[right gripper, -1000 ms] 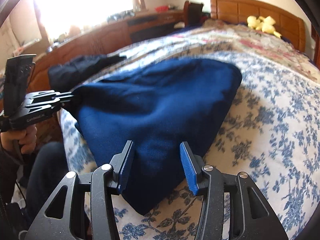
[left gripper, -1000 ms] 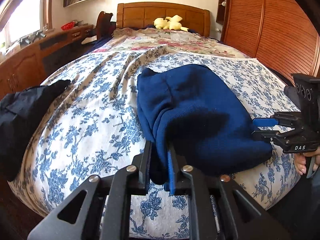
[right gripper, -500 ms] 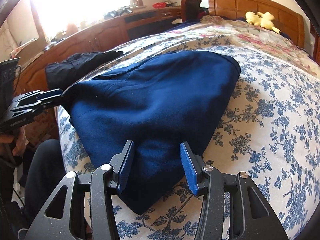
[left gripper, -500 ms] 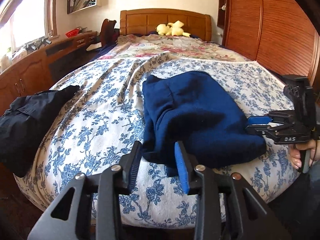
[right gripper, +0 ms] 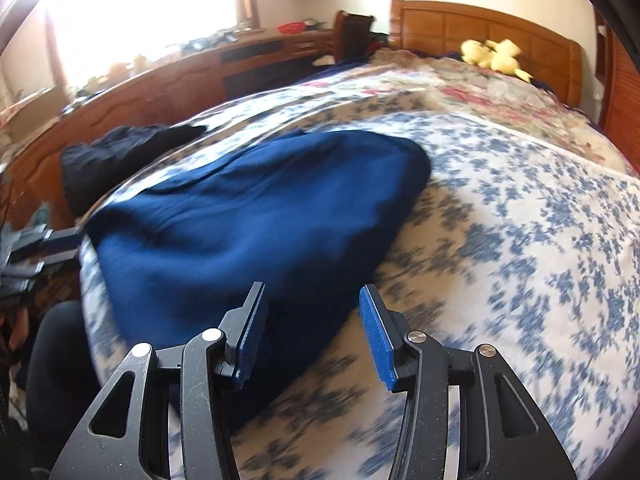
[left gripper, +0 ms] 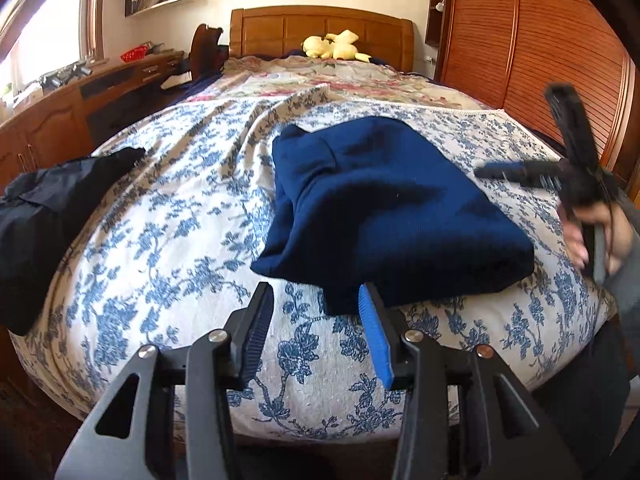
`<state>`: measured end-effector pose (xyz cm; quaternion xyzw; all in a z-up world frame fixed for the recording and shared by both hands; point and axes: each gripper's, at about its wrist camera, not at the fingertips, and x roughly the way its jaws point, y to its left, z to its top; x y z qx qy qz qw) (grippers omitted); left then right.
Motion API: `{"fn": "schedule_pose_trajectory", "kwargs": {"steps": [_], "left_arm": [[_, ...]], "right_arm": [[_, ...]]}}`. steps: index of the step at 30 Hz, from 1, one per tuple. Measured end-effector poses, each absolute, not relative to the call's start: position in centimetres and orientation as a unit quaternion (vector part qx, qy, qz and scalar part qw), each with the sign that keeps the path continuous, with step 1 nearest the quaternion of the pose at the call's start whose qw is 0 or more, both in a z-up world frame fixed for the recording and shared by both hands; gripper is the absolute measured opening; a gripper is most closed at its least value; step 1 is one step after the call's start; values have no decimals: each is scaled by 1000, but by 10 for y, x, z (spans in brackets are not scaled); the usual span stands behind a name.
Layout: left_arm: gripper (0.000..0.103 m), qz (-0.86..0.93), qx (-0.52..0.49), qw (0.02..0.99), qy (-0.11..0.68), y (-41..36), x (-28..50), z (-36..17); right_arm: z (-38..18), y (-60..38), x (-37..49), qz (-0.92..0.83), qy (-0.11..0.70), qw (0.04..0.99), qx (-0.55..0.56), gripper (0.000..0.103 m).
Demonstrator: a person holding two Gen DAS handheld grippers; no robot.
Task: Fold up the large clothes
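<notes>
Your left tool (left gripper: 316,320) sits low centre of the left wrist view, jaws spread wide, nothing between them. It hovers just short of the near edge of the folded navy sweater (left gripper: 384,208); the right pad (left gripper: 374,344) overlaps a low corner of the fabric in the frame, contact cannot be told.

The sweater lies folded in a compact bundle on the bed (left gripper: 168,248), centre to right of centre in that view, on the blue floral cover near the foot end. A loose flap hangs at its near left corner.

Your right tool (right gripper: 312,324) is bottom centre of the right wrist view, jaws also spread, gripping nothing. The sweater (right gripper: 256,216) fills mid-left of that frame, its near corner running down between and behind the pads; touching or not, cannot tell. This view is motion-blurred.

In the left wrist view your right tool (left gripper: 516,172) shows blurred at the right edge, above the sweater's far side, held in your right hand (left gripper: 588,236). Your left tool (right gripper: 36,248) shows dimly at the left edge of the right wrist view.

A black garment (left gripper: 44,216) lies heaped at the left edge of the bed. A yellow plush toy (left gripper: 332,46) rests at the wooden headboard (left gripper: 320,26), top centre.
</notes>
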<state>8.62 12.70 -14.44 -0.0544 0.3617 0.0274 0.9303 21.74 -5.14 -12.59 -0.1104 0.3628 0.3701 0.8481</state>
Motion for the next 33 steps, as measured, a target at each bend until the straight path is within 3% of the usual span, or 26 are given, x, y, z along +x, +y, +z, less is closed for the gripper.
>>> {"fn": "schedule_pose_trajectory", "kwargs": {"steps": [1,4,11,13,15,21,23,24,25,28,33], "left_arm": [[43,28,-56,930,363,127,87,-146],[43,24,-73,927,368,131,93,-153],[43,14,-75,925,373,130,107,-158],[43,12,-73,925,373,131,109,-158],[43,10,-71,924,375,131,112,-158],[43,4,-75,925,373,132,111,-159],[43,4,-76,925,372,133,112,-159],[43,5,-77,925,372,133,111,-159],[43,5,-77,925,371,134,112,-158],[43,5,-75,926,370,133,110,-157],[43,2,-72,928,366,131,109,-152]], "right_arm": [[-125,-51,227,367,360,851,-108,56],[-125,-44,267,360,366,853,-100,61],[-154,-9,366,332,413,843,-100,62],[-161,-6,389,328,427,839,-78,66],[-166,-5,405,333,445,830,-51,71],[-179,-1,422,351,483,803,-4,71],[-177,-1,419,363,479,800,-2,55],[-174,-2,416,373,470,800,-5,34],[-171,-2,415,379,464,800,-9,22],[-154,-6,401,376,433,818,-36,14],[-112,-21,375,358,391,844,-74,13]]}}
